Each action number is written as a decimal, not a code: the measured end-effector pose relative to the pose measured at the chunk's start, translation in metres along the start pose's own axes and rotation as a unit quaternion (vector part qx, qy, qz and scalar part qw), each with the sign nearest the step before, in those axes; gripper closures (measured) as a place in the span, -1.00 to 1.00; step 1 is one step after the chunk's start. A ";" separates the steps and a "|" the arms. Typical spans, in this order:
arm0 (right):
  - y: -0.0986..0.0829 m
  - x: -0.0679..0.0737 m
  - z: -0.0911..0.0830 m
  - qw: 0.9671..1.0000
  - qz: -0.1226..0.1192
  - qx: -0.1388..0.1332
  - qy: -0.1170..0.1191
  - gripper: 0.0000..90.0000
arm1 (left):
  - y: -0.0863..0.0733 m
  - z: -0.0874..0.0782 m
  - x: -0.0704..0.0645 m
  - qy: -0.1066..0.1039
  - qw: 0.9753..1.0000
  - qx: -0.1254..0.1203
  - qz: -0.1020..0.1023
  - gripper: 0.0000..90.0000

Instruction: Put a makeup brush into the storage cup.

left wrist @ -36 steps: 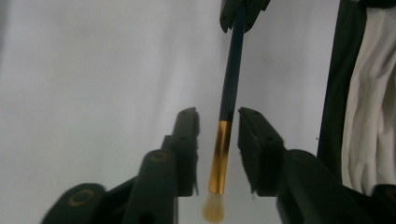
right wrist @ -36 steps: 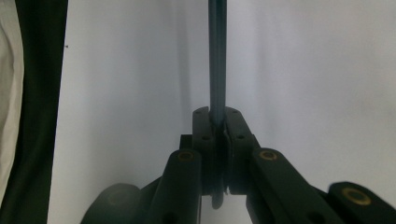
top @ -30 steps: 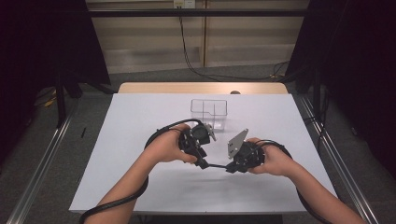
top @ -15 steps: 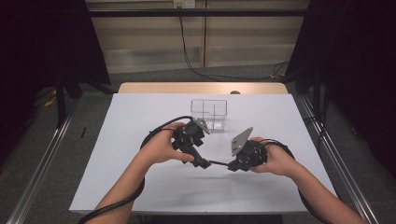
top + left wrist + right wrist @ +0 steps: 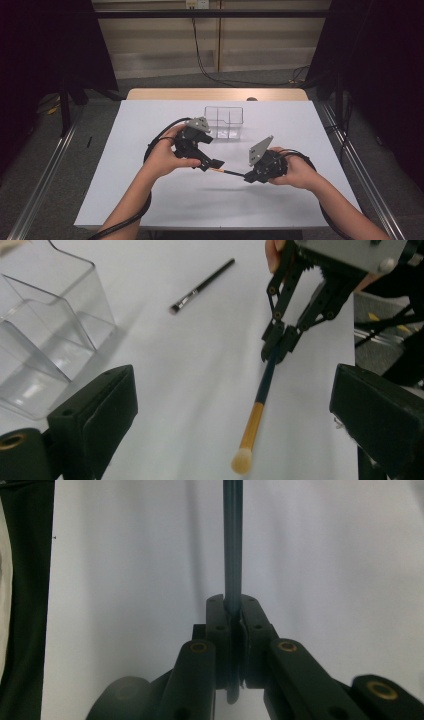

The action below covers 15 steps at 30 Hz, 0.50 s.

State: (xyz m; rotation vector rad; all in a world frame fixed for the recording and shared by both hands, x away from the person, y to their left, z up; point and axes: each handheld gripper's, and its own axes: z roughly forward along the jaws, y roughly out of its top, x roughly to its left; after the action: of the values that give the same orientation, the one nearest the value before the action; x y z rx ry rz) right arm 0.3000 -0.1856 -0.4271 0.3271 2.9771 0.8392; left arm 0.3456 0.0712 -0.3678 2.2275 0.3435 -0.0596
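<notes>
A makeup brush [image 5: 260,400] with a dark blue handle, gold ferrule and pale bristle tip hangs just above the white table. My right gripper [image 5: 233,607] is shut on the end of its handle [image 5: 233,540]. In the high view the brush [image 5: 231,172] runs from my right gripper [image 5: 250,176] towards my left gripper [image 5: 212,152]. My left gripper [image 5: 235,385] stands wide open, its jaws on either side of the bristle end without touching it. The left gripper view also shows the right gripper [image 5: 275,347] farther off.
A clear divided plastic container [image 5: 223,121] stands behind the grippers, also close at the left gripper view's left [image 5: 45,325]. A second, thinner dark brush [image 5: 200,287] lies flat on the white table [image 5: 150,200]. The table's wooden back edge [image 5: 215,94] is beyond the container.
My right gripper has drifted slightly right with the brush. My left hand has shifted a little up and back towards the container.
</notes>
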 end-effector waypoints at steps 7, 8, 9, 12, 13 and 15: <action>-0.001 0.000 0.001 1.000 0.008 -0.011 0.000 0.90 | -0.008 -0.005 0.002 0.004 0.999 -0.043 -0.020 -0.95; -0.001 0.000 0.001 1.000 0.008 -0.011 0.000 0.90 | -0.009 -0.006 0.003 0.005 0.999 -0.047 -0.021 -0.95; -0.002 0.000 0.001 1.000 0.011 -0.016 0.002 0.90 | -0.011 -0.007 0.003 0.007 0.998 -0.061 -0.023 -0.95; -0.003 0.000 0.002 1.000 0.014 -0.021 0.003 0.90 | -0.014 -0.007 0.003 0.006 0.996 -0.082 -0.023 -0.95; -0.003 0.000 0.001 1.000 0.016 -0.025 0.004 0.90 | -0.015 -0.007 0.003 0.007 0.995 -0.093 -0.024 -0.95; -0.004 0.000 0.001 0.999 0.018 -0.028 0.002 0.90 | -0.018 -0.008 0.004 0.016 0.993 -0.115 -0.031 -0.95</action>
State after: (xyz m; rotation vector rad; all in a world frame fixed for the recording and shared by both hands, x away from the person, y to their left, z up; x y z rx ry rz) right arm 0.2997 -0.1886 -0.4302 0.3789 2.9538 0.9268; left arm 0.3438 0.0887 -0.3769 1.9922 0.4153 -0.0155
